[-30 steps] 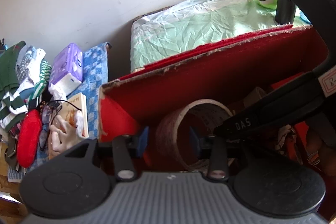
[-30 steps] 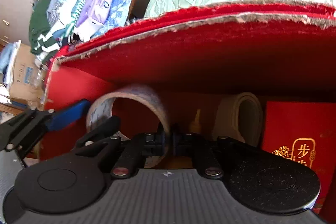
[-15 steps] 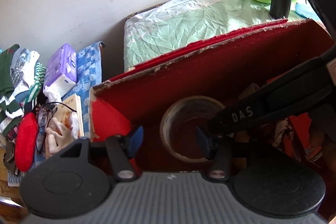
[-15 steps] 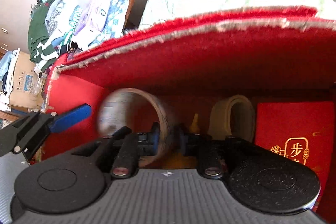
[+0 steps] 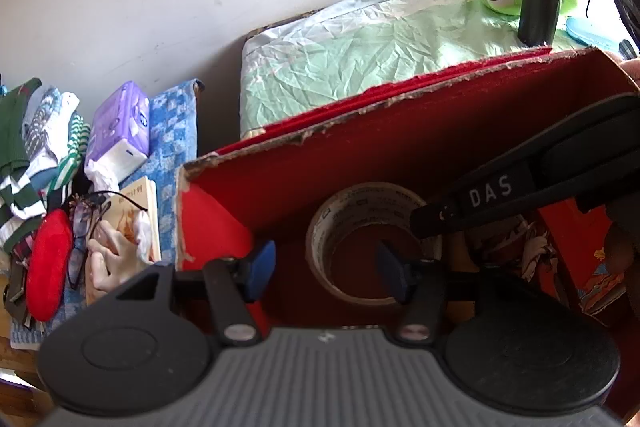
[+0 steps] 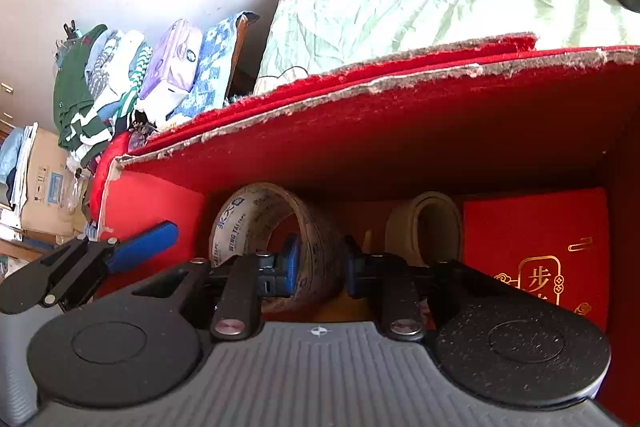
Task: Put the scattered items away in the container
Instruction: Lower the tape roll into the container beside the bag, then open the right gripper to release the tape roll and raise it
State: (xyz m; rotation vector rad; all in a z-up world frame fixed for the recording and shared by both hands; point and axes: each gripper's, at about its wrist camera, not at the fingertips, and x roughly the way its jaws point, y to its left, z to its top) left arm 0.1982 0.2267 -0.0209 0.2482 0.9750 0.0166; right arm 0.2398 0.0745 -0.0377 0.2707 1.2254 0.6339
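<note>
Tape roll inside the red box, between your right fingers.

Your right gripper (image 6: 320,263) straddles the wall of the packing tape roll (image 6: 256,223), pads parted, inside the red box (image 6: 400,131); your left gripper (image 5: 326,269) hangs spread wide, empty, just beside it.

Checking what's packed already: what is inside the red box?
Inside the red cardboard box: a printed brown tape roll, a cream tape roll, a red gold-printed envelope. The grippers cover the floor.
</note>
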